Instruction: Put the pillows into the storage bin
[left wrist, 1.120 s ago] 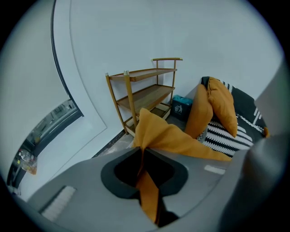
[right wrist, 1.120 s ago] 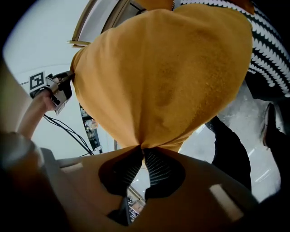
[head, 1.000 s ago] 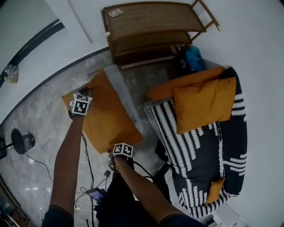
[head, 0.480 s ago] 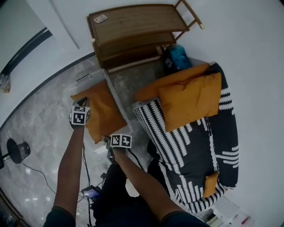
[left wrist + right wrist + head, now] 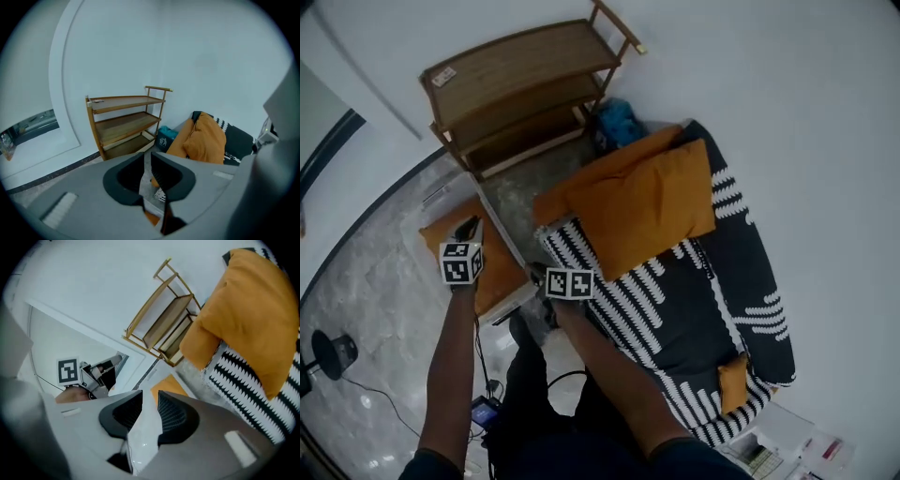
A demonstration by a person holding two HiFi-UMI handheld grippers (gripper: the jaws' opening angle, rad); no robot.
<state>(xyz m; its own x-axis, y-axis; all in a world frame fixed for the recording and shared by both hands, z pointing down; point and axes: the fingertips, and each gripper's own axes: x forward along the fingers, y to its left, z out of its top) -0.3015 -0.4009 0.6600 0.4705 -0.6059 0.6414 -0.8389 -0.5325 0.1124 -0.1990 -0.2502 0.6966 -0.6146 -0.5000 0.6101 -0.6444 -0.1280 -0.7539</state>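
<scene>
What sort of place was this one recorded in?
Probably a home living room: a striped sofa with orange pillows on it, a wooden shelf beside it, and a stone-look floor.

1. Orange pillow (image 5: 499,274): flat, lying inside the storage bin (image 5: 502,242); directly below the left gripper (image 5: 147,173), just left of the right gripper (image 5: 150,411).
2. Storage bin: clear-walled, upright, open-topped; beneath the left gripper.
3. Front pillow (image 5: 647,202): large, orange, leaning on the rear pillow (image 5: 555,202); both ahead and right of the right gripper.
</scene>
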